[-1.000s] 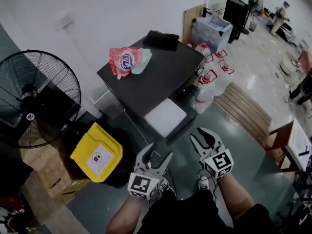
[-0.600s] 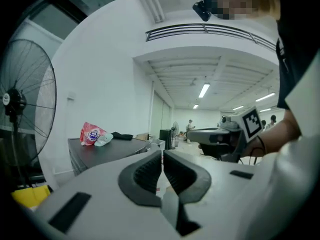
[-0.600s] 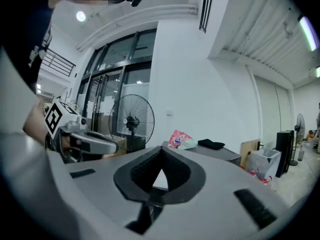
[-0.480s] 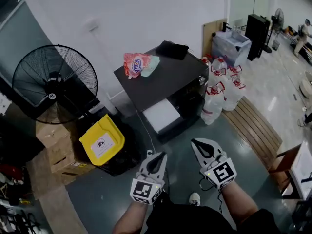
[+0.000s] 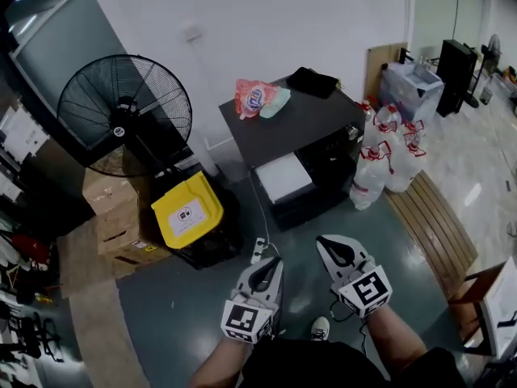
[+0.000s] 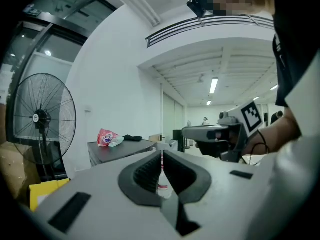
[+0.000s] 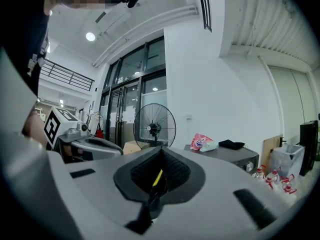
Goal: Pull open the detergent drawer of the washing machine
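**Head view.** Washing machine [image 5: 300, 126], dark, stands against the white wall, well apart from both claws. A red-and-white pouch [image 5: 254, 98] lies on the wall-side edge of its top. A black item [image 5: 313, 82] sits at the far corner of that same edge. A flat white piece [image 5: 283, 176] juts out at the machine's front. Whether this is the detergent drawer cannot be told, and the drawer's state is not readable here. Beside the machine on the left are a standing fan [image 5: 125, 115], a yellow bin [image 5: 187, 211] and cardboard boxes [image 5: 113, 217]. Water bottles [image 5: 380, 164] are grouped on the floor at its right. Left claw [image 5: 271, 263] and right claw [image 5: 323, 242] are held side by side low in frame, over the floor, both pointing toward the machine.

**Left gripper view.** Left claw's jaws are pressed together tip to tip, with nothing between the pads [image 6: 148, 173]. The machine top with the pouch shows beyond, left of centre. The right claw is alongside at the right, with its marker cube [image 6: 252, 115] facing the camera.

**Right gripper view.** Right claw's jaws are closed flush and empty. The machine is ahead to the right with a round knob [image 7: 248, 167] on its front face. No drawer detail resolves. The fan is behind centre.
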### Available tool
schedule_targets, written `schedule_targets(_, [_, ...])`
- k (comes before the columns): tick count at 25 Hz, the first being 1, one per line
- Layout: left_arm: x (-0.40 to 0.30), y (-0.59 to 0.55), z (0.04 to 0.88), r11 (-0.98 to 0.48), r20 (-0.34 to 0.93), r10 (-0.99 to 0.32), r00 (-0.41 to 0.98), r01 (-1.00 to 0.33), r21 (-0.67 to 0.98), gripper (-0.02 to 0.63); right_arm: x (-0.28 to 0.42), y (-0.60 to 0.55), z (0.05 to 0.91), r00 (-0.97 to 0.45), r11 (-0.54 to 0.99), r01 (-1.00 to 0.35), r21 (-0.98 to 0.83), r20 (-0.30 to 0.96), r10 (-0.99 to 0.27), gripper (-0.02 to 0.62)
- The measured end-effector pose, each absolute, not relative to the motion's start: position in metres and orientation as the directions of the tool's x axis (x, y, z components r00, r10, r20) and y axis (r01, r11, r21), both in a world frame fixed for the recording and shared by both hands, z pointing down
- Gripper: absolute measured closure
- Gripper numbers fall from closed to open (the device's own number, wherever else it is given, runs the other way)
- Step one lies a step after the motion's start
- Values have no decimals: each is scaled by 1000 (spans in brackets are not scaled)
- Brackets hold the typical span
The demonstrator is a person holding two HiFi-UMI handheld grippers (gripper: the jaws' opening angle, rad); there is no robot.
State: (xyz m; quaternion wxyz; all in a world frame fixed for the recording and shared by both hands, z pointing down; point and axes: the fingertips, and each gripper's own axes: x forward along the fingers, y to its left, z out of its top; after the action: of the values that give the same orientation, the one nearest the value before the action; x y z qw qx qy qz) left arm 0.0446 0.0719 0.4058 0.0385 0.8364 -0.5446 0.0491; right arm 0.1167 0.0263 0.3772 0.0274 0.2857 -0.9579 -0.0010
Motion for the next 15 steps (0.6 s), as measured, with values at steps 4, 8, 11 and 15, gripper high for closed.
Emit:
schedule_targets(4, [32, 84, 408, -411, 126, -904, 409, -911, 8, 592, 96, 43, 381, -839, 841, -541, 5, 65, -541, 597])
schedule_targets(8, [10, 90, 408, -442, 123, -890, 440, -897, 10, 592, 75, 51, 381, -816, 818, -575, -8, 81, -573, 595])
schedule_targets(11, [-9, 90, 410, -463, 116, -880, 461, -886, 11, 592, 60, 56, 379, -795, 798, -603, 0, 90, -600, 595])
schedule_targets(15, [-25, 86, 409, -501, 102, -859, 501, -865, 30, 592, 47, 59, 380, -758, 763, -647, 5, 106, -644, 595])
